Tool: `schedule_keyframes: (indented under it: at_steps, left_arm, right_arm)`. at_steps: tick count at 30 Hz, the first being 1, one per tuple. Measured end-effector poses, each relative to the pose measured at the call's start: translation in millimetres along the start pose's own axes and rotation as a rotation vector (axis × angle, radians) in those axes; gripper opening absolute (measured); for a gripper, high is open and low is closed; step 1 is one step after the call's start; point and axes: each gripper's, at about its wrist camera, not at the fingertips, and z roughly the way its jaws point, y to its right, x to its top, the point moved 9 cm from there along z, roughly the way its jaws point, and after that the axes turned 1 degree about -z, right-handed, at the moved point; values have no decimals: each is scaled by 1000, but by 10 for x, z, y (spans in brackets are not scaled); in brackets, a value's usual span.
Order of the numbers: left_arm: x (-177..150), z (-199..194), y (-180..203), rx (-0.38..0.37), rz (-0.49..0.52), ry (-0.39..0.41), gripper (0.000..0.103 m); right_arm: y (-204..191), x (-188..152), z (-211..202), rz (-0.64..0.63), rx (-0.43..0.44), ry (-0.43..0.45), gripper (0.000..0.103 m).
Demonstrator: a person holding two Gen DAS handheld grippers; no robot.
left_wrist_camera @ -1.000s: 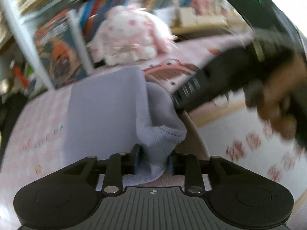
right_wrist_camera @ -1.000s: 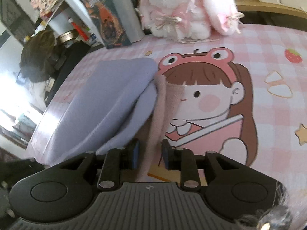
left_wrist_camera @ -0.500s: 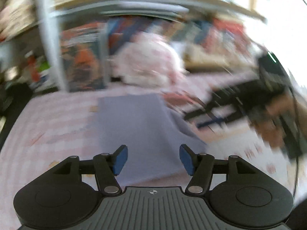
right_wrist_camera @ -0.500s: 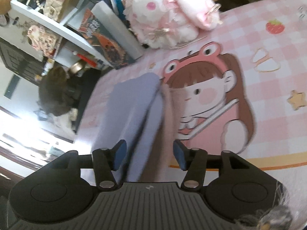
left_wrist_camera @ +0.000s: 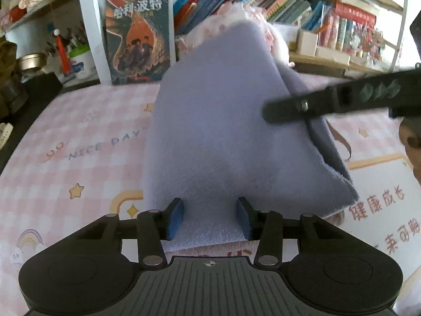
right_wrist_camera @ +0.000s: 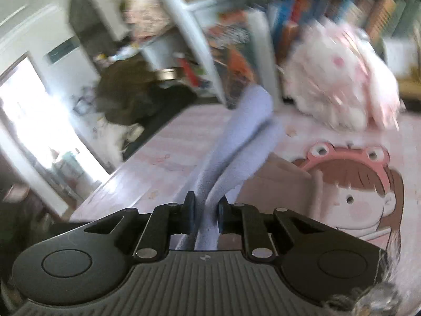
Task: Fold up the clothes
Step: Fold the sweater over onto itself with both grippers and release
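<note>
On the pink checked mat lies the lavender cloth, a soft fleecy piece that is already doubled over. In the left wrist view its near edge passes between the two blue pads of the left gripper. The pads stand apart on either side of the cloth and do not press on it; there is a clear strip of cloth between them, and the jaws are closing. The cloth lies under and in front of the fingers, and its far part rises up like a tent toward the bookshelf.

The raised part is held by the right gripper. In the right wrist view, which is blurred, its jaws are closing and the pads are already pinching a bunched fold of the lavender cloth, which goes up and away from the fingertips in two thick layers. In the left wrist view one black finger of this gripper crosses from the right side and meets the upper right edge of the cloth.

Behind the cloth sits a pink and white plush toy, next to a big book standing against the shelf.
</note>
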Motion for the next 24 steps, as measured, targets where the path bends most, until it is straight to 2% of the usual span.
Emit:
schedule_keyframes:
  at_steps: [2,4,10,14,15,16,18,21,24]
  left_arm:
    - [-21,-20,51,5,47,4,43]
    - [-33,-14,99,24,97,2,44]
    - [-43,6,70,18,113,9,44]
    - [-40,7,63,9,112,5,44]
    - [-40,6,59,6,112,3,44]
    - [-39,5,55,3,111,1,44]
    - [-38,5,45,-3,104,-3,44]
    - [-53,17,32,-15,96,-17,45]
    - [-68,20,57,-11,128,-21,46]
  right_arm:
    - [181,-128,96,18,-113,-60,18]
    - [420,-250,201,106,-174,-119,28]
    - [537,-163,235,249,-101,-96,44]
    - [622,-54,385,346,-98,-98,44]
    - [652,-32,427,369,-104,-102,34]
    - [639,-3,421,353,-113,-98,18]
    - [516,78,318,248,-132,-60,17]
    - [178,109,122,7,-180,31,16]
    - [234,-89,295,-80,-295,-55,17]
